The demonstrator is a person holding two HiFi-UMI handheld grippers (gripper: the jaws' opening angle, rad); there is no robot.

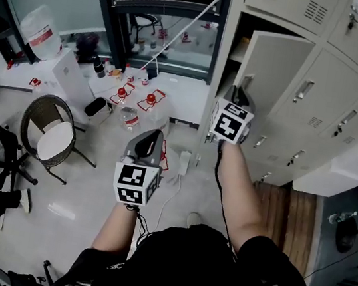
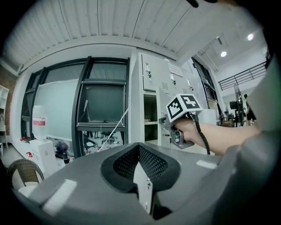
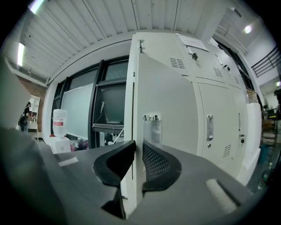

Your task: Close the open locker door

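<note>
The right gripper (image 3: 138, 151) straddles the edge of the open door (image 3: 167, 88). Its jaws are closing, with a pad right against each face of the door. The door stands edge-on and upright. To its right are shut lockers (image 3: 217, 101), to its left a dark window (image 3: 109, 105), and near that a water jug (image 3: 59, 122).

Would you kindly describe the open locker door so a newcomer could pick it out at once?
Find the bank of pale metal lockers beside the dark window. In its leftmost column, the open door hangs outward, its free edge between the closing jaws of the right gripper. Every neighbouring door sits flush shut.
</note>
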